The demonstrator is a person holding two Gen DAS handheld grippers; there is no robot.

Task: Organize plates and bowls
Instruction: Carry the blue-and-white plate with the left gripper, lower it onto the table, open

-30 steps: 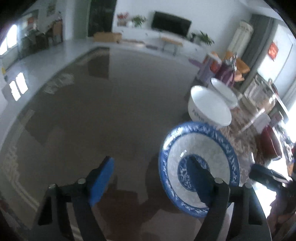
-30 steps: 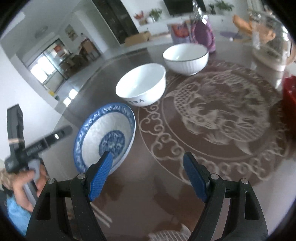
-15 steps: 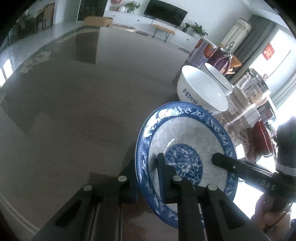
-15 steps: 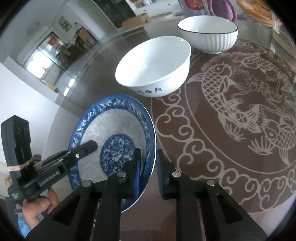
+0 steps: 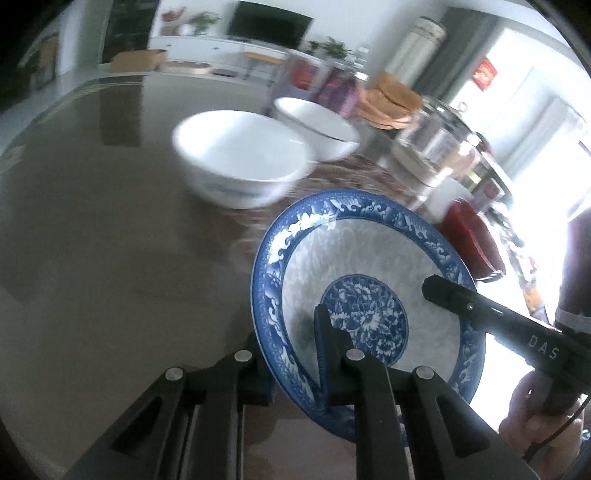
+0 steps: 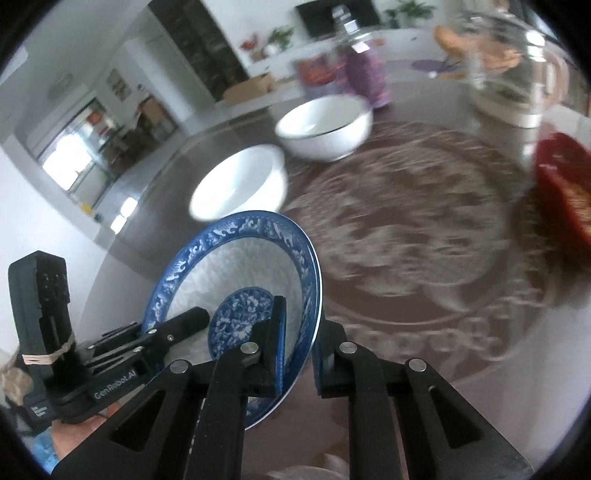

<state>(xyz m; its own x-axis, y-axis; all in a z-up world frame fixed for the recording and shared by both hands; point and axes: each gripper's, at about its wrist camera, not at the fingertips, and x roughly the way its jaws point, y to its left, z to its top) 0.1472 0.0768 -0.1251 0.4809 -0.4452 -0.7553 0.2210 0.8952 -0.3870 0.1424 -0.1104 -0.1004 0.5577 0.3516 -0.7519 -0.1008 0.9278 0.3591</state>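
— Clamped how?
— Blue-rimmed plate [image 5: 369, 266] pinched at opposite rims by left gripper [image 5: 295, 373] and right gripper [image 6: 297, 354], tilted, apparently clear of the table [image 5: 110, 240].
— Headed where?
— Probably toward the white bowl [image 5: 240, 158], straight ahead, nearer the left.

Domestic living-dining room. Indicators: wall TV [image 5: 269, 24] over a low white cabinet [image 5: 207, 46], houseplants [image 5: 328, 46], curtains [image 5: 439, 48], and a glossy dining table [image 5: 92, 206] with bowls [image 5: 240, 158].

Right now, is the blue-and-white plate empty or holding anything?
Empty: the blue-and-white plate shows bare patterned glaze; only gripper fingers clamp its rim.
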